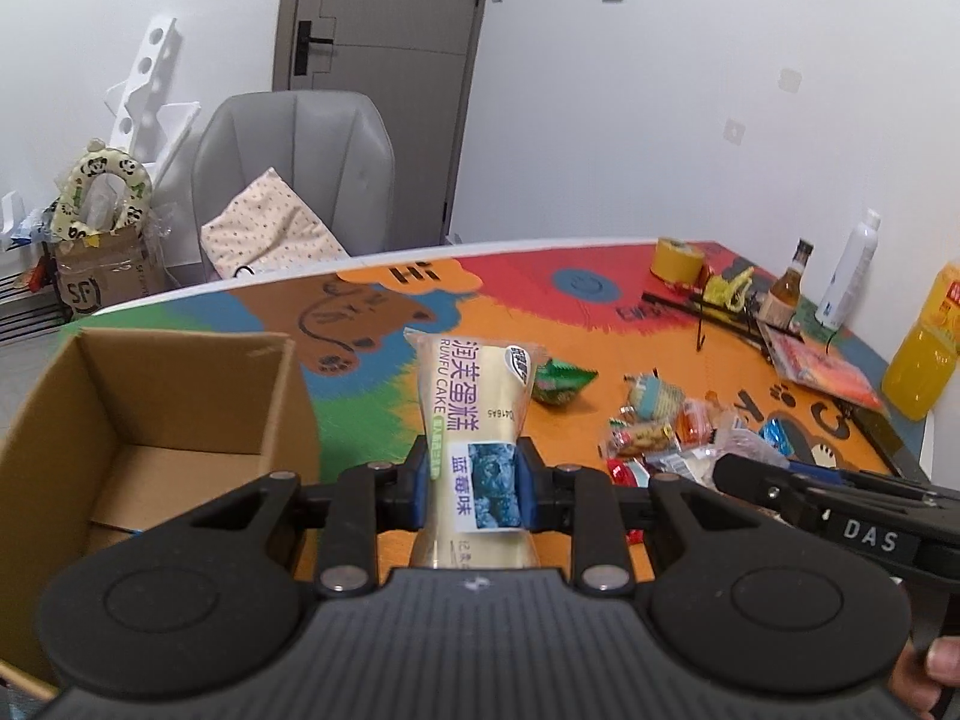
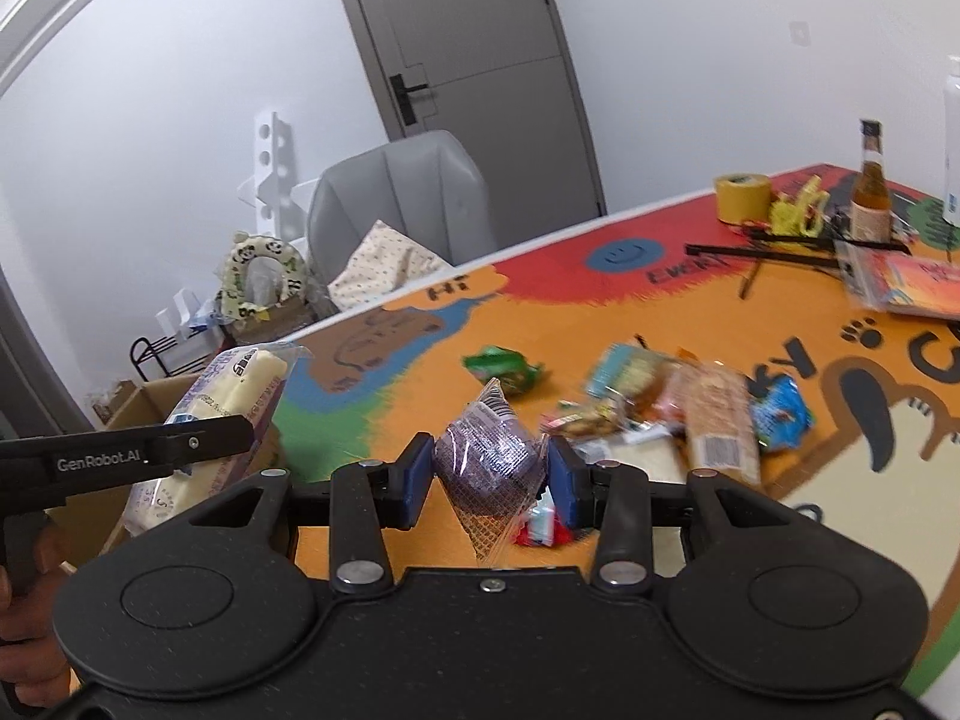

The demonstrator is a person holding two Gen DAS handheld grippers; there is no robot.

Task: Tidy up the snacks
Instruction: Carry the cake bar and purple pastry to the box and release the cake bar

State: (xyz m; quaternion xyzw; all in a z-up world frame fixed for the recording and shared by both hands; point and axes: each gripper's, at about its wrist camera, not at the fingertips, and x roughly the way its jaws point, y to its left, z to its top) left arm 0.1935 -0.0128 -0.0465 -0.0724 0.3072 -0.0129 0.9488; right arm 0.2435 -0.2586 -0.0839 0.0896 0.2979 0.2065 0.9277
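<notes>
- Snacks [image 2: 666,414] are lying in a loose heap of crinkly wrappers on the table mat [image 2: 420,354], to the right of the cardboard box [image 1: 150,420].
- Covering the table, the mat is showing bright flat patches of orange, red, green and blue, with a brown cartoon bear and a blue smiley face printed on it.
- Standing at the mat's left edge, the cardboard box is showing plain brown corrugated walls and an open top.
- Left gripper [image 1: 471,483] is clamping a long cake packet [image 1: 474,414] between its blue pads; the glossy cream wrapper is carrying purple lettering and a blueberry picture, and it is hanging above the mat just right of the box.
- Right gripper [image 2: 491,474] is pinching a small purple snack [image 2: 486,456] sealed in clear, crumpled film, held above the mat to the right of the box, near the heap.
- A green packet [image 2: 501,367] is lying alone on the orange patch, between the box and the heap.
- Farther right of the box, a yellow tape roll [image 2: 742,195], a brown glass bottle [image 2: 870,192], a white bottle [image 1: 852,270] and a jug of orange drink [image 1: 924,348] are standing toward the far right corner of the table.
- Beyond the box, a grey padded chair [image 1: 294,168] holding a dotted cushion [image 1: 264,234] is sitting before a grey door [image 1: 384,6] in a white wall.
- A hand [image 2: 24,648] is gripping the left gripper's handle.
</notes>
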